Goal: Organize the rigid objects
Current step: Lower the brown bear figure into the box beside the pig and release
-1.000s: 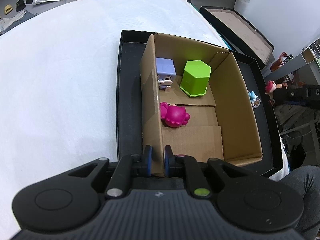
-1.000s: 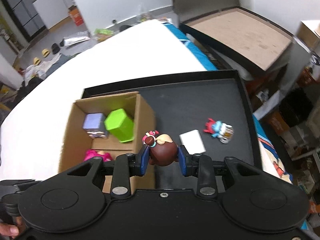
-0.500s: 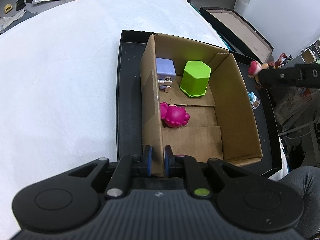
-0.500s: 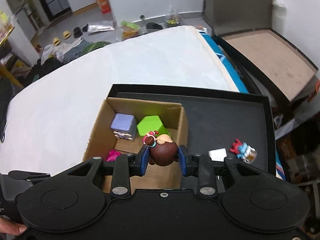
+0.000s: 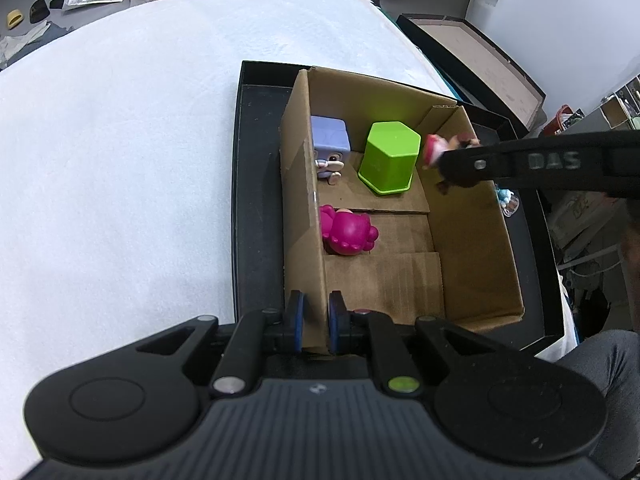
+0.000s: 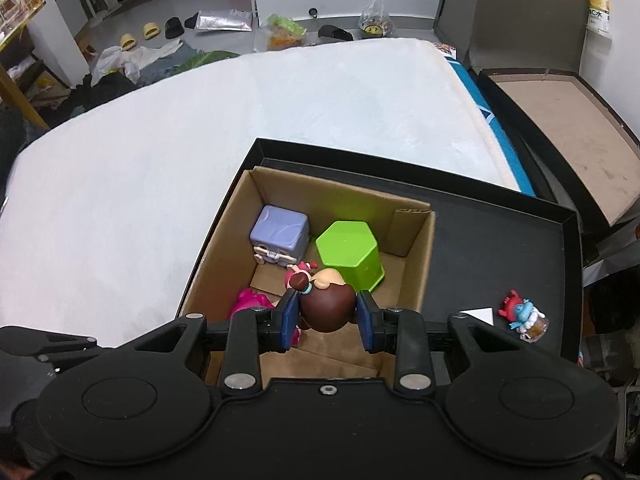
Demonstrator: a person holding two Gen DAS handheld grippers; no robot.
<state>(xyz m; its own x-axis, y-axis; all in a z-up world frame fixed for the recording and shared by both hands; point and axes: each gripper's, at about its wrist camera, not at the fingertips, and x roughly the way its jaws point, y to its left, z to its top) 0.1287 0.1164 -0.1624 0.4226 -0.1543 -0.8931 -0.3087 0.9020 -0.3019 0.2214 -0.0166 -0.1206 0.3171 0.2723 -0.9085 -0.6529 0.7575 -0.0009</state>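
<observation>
Blue-padded fingers (image 6: 289, 316) of the right gripper (image 6: 326, 316) clamp a brown-haired doll figurine (image 6: 326, 304) by its head, above the open cardboard box (image 6: 416, 264); its body below the head is hidden. In the left wrist view that figurine (image 5: 448, 148) is blurred, crossing over the box's right wall. The left gripper (image 5: 316, 322) has its fingers narrowed onto the box's near left wall, one pad on each side. Inside lie a lavender cube toy (image 6: 280, 236), a green hexagonal cup (image 6: 350, 254) standing upside down, and a magenta toy (image 5: 346, 232), mostly hidden in the right wrist view. A small red and blue figurine (image 6: 520, 314) and a white card (image 6: 478, 314), partly cut off by the gripper, sit on the black tray (image 6: 500, 240), which rests on white bedding (image 6: 160, 168). Half a second ago the doll was nearer the box's right rim; now it hangs over the interior.
</observation>
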